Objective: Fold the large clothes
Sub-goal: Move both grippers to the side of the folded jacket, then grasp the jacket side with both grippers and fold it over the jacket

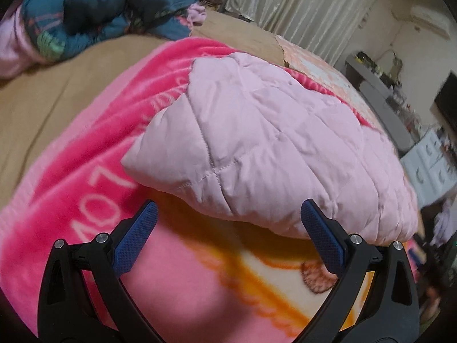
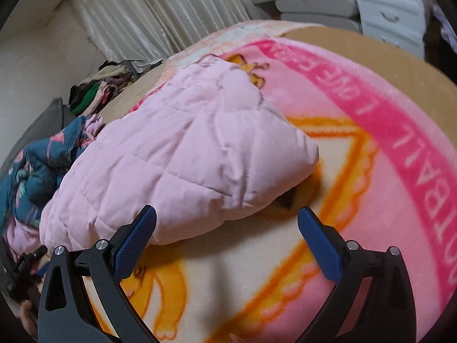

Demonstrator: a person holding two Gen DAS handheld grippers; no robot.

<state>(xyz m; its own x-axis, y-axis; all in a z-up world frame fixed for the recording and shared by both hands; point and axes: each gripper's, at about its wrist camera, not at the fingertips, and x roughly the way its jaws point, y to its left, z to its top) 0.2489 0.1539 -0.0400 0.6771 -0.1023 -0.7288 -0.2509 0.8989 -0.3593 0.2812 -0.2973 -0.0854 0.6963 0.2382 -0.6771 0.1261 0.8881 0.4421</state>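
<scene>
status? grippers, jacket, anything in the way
Left gripper open, empty. Right gripper open, empty. Pink jacket folded on blanket, untouched. Nothing blocking.

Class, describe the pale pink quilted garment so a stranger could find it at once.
Start at the bright pink cartoon blanket spread over the bed. The pale pink quilted garment lies folded on it. Unlike the dark teal patterned bundle behind, it is plain, puffy and stitched in squares.

jacket [image 1: 257, 143] on blanket [image 1: 85, 171] | clothes heap [image 1: 100, 8] behind | blanket on bed [image 1: 42, 100]
</scene>
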